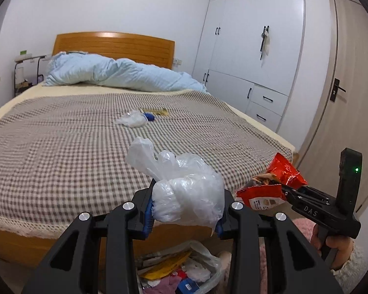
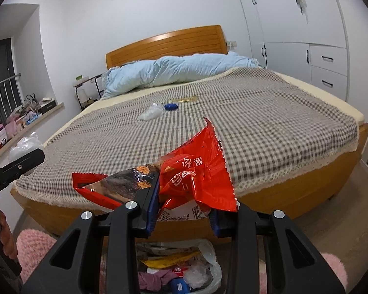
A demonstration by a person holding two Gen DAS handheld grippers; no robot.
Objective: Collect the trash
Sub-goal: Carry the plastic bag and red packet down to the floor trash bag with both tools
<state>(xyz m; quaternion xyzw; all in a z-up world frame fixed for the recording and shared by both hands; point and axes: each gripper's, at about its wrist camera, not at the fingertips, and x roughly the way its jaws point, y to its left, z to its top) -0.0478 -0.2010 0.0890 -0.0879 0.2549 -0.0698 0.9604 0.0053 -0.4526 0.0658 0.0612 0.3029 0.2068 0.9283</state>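
Nearest, low in both wrist views: trash bin (image 1: pixel 184 272), lined with a pale bag, mouth open, already holding yellow and pink scraps. It sits on the floor against the foot of the bed, directly under both tools.

Left gripper (image 1: pixel 185 210) is clamped on a crumpled clear plastic bag (image 1: pixel 184 186); most of the wad bulges above and ahead of the pads. Right gripper (image 2: pixel 184 210) is closed on a red snack wrapper (image 2: pixel 184 178), with loose ends sticking out left and up.

Risks, as I judge them:
- The bag is slippery film, held by a fold. It could slide out early, or cling to a pad on release and not fall.
- The wrapper is wide and stiff. A corner may catch the bin rim or the bed's wooden footboard (image 2: pixel 294 196) and tip it onto the floor.
- Both loads are light and may drift wide of the liner mouth if released high.
- The two tools are just beside each other; dropping together invites a knock.

Room: the bin mouth is narrow, hemmed by the footboard ahead and pink fuzzy slippers (image 2: pixel 34 245) on either side. Open floor lies to the right, toward the door.

Farther out on the checked bedspread (image 1: pixel 61 147): a second clear bag (image 1: pixel 132 120), a small blue item (image 1: pixel 149 117) and a gold wrapper (image 1: pixel 157 111), near one another, mid-bed, not yet collected. The approach over the spread is unobstructed; the rumpled blue quilt (image 1: pixel 115 73) lies beyond.
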